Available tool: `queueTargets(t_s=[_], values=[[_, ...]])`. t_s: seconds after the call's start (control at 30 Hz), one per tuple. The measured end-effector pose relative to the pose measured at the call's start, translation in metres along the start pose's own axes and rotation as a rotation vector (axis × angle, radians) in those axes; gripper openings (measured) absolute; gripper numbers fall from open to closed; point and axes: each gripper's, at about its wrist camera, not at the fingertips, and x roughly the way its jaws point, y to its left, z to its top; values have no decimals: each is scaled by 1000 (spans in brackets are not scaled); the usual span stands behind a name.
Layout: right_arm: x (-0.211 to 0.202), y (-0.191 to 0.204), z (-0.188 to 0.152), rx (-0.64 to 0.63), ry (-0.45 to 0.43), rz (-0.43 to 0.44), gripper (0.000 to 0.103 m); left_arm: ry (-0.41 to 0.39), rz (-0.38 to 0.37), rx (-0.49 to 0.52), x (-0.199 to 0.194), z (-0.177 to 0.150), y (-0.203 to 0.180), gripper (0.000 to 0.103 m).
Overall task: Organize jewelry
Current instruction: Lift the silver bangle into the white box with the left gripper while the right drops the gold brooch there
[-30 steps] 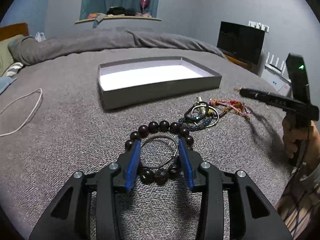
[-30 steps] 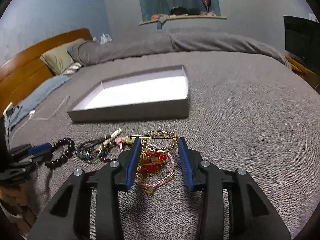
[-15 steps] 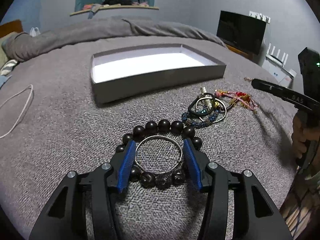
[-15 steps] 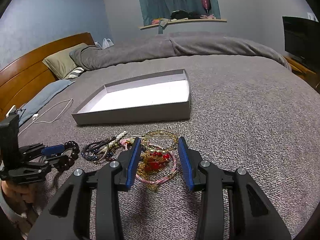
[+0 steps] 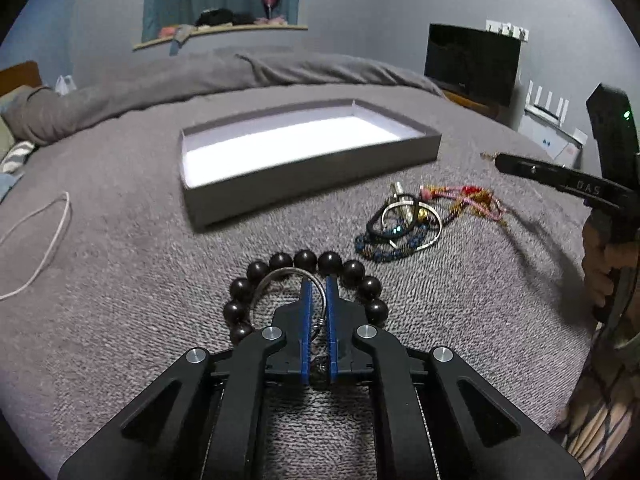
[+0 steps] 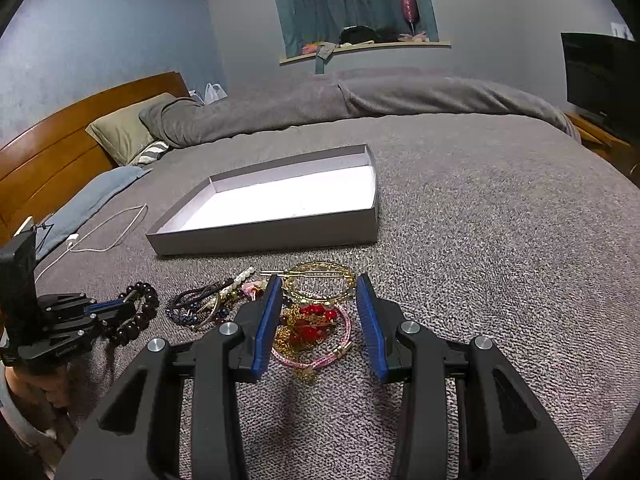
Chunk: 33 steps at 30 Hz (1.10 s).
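Two claws worked over the grey bed [image 5: 120, 320]. The left claw [image 5: 316, 312] was clenched on the silver bangle [image 5: 280, 276], its blue pads pinching the right side of the ring, which lay inside the dark bead bracelet [image 5: 352, 268] on the blanket. The right claw [image 6: 320, 316] was released, its jaws wide apart around a heap of gold and pink chains [image 6: 316, 320], with the gold bangle [image 6: 320, 276] just beyond its tips.

The step in hand appeared to be the pick-up of the silver bangle. The next move would probably call for a clean lift clear of the beads, then a carry forward to the open grey box [image 5: 312, 176], which held nothing visible.

The silver bangle lay roughly flat, its opening facing up; being round, it had no clear long axis. The box's long axis ran left to right across the left wrist view, slightly skewed.
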Motion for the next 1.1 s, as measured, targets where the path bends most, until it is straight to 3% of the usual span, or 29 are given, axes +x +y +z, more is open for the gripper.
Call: queueTargets(t_s=[0.37, 0.5, 0.87, 1.1], values=[[-1, 7, 8, -6, -25, 38, 38, -116, -82, -46, -41, 31, 4, 7], [-4, 8, 18, -1, -49, 61, 38, -133, -63, -49, -42, 48, 10, 7], [36, 14, 62, -40, -20, 61, 38, -153, -62, -157, 2, 102, 44, 7], [90, 6, 79, -28, 76, 19, 38, -132, -141, -209, 41, 115, 51, 7]])
